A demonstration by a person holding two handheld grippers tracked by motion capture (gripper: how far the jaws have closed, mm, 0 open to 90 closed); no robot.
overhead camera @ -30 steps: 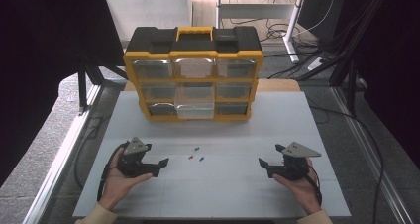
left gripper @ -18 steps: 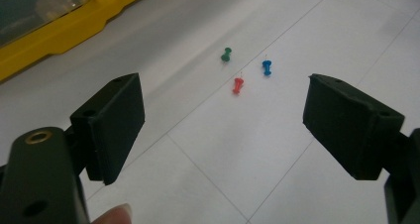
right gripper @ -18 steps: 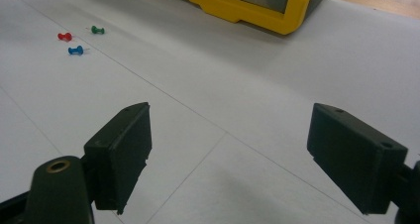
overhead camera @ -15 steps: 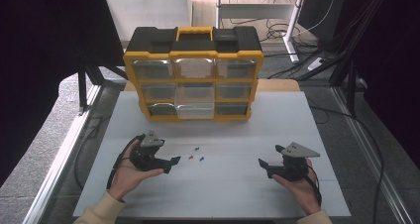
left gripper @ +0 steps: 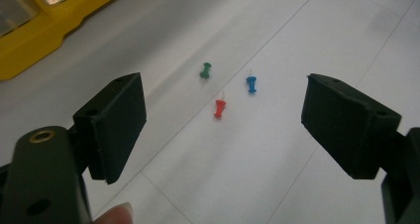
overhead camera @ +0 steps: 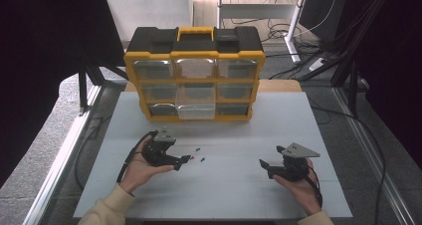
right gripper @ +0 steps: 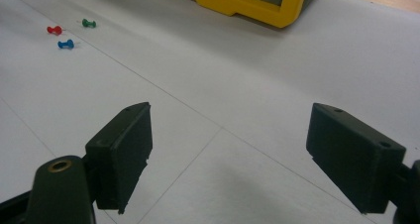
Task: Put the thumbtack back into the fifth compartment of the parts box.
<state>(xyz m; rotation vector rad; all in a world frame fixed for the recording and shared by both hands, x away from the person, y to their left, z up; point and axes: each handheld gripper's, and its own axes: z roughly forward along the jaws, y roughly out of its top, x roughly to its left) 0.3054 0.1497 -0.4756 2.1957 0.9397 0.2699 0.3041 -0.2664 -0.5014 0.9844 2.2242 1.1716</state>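
White table (overhead camera: 234, 185), three pushpins (left gripper: 219, 108) before spread left gripper (left gripper: 223, 130) (perhaps hovering)

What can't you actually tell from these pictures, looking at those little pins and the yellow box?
- Drawer contents of the yellow organizer: high view, too small and hazy behind the clear fronts.
- Organizer in both gripper views: cut off by the top edge.
- Red pin, green pin, blue pin: metal points too thin and blurred to judge.
- Left gripper: its jaws stand wide apart, body cut off below.
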